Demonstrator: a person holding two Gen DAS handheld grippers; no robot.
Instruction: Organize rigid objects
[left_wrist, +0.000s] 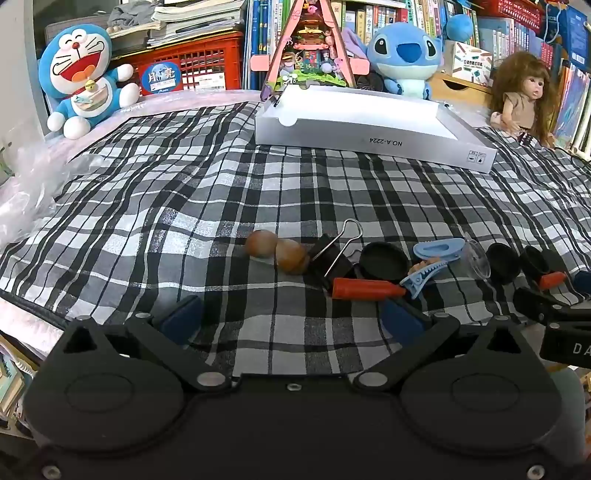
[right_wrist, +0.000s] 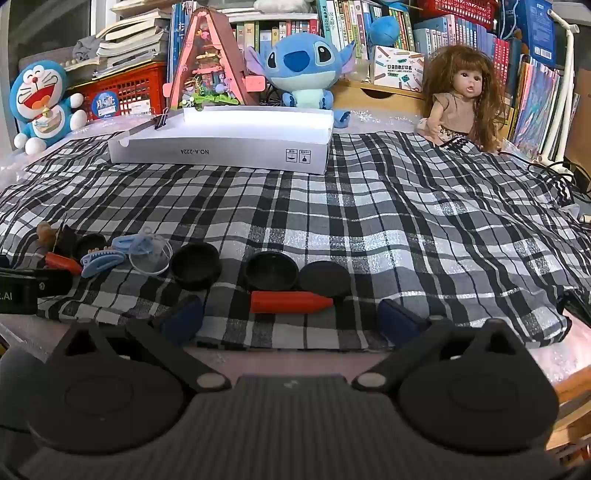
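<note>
Small objects lie in a row on the plaid cloth (left_wrist: 221, 192). In the left wrist view: two brown balls (left_wrist: 277, 251), a black binder clip (left_wrist: 332, 254), a black lid (left_wrist: 384, 262), an orange crayon (left_wrist: 365, 288) and blue hair clips (left_wrist: 432, 262). My left gripper (left_wrist: 291, 317) is open and empty, just in front of them. In the right wrist view an orange crayon (right_wrist: 290, 301) lies between the fingers of my open right gripper (right_wrist: 291, 317), with black lids (right_wrist: 271, 271) behind it. A white box (right_wrist: 221, 136) stands at the back.
A Doraemon plush (left_wrist: 83, 79), a Stitch plush (right_wrist: 303, 66), a doll (right_wrist: 461, 99) and a toy house (right_wrist: 208, 62) line the back before bookshelves. A clear suction cup (right_wrist: 151, 256) lies among the objects. The cloth's front edge (right_wrist: 295, 343) is near the right gripper.
</note>
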